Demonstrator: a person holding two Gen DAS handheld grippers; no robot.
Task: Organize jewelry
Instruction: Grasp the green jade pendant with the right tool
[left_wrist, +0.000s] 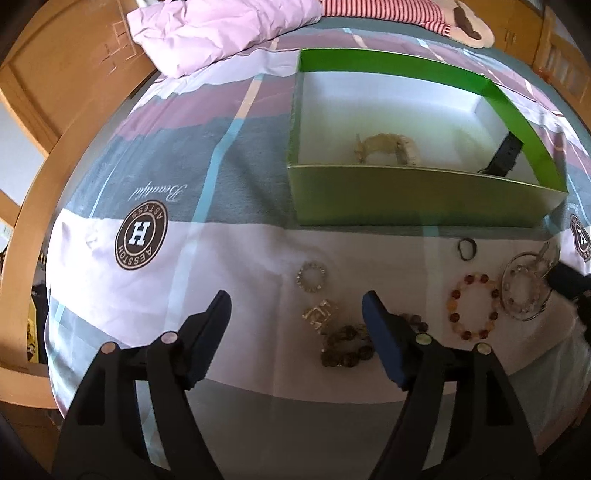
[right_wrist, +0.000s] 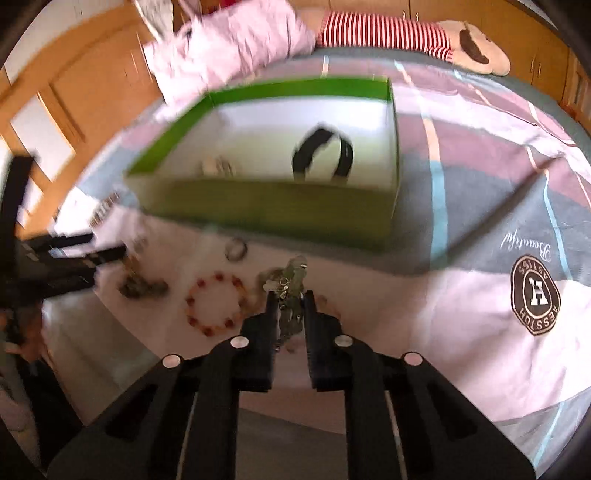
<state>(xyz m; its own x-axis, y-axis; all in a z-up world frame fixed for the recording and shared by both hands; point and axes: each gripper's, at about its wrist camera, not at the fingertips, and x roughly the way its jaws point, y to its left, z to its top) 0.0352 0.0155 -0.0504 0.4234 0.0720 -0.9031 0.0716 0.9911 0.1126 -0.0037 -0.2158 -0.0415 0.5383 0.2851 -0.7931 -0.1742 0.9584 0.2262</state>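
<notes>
A green box (left_wrist: 406, 201) (right_wrist: 258, 214) sits on the bed with a cream bracelet (left_wrist: 388, 146) (right_wrist: 218, 166) and a black band (left_wrist: 504, 155) (right_wrist: 323, 153) inside. In front of it on the sheet lie a silver ring bracelet (left_wrist: 300, 277), a gold piece (left_wrist: 320, 314), a dark bead bracelet (left_wrist: 332, 338) (right_wrist: 142, 287) and an orange bead bracelet (left_wrist: 456, 294) (right_wrist: 221, 275). My left gripper (left_wrist: 295, 301) (right_wrist: 92, 254) hovers open over the silver and gold pieces, holding nothing. My right gripper (right_wrist: 290, 297) (left_wrist: 554, 277) is shut on a clear crystal bracelet (right_wrist: 291, 273) (left_wrist: 515, 304).
A small dark hair tie (left_wrist: 467, 249) (right_wrist: 236, 249) lies between the box and the bracelets. A pink quilt (left_wrist: 221, 33) and a striped plush toy (left_wrist: 406, 11) lie at the far end of the bed. Wooden cabinets (left_wrist: 55, 74) flank the bed.
</notes>
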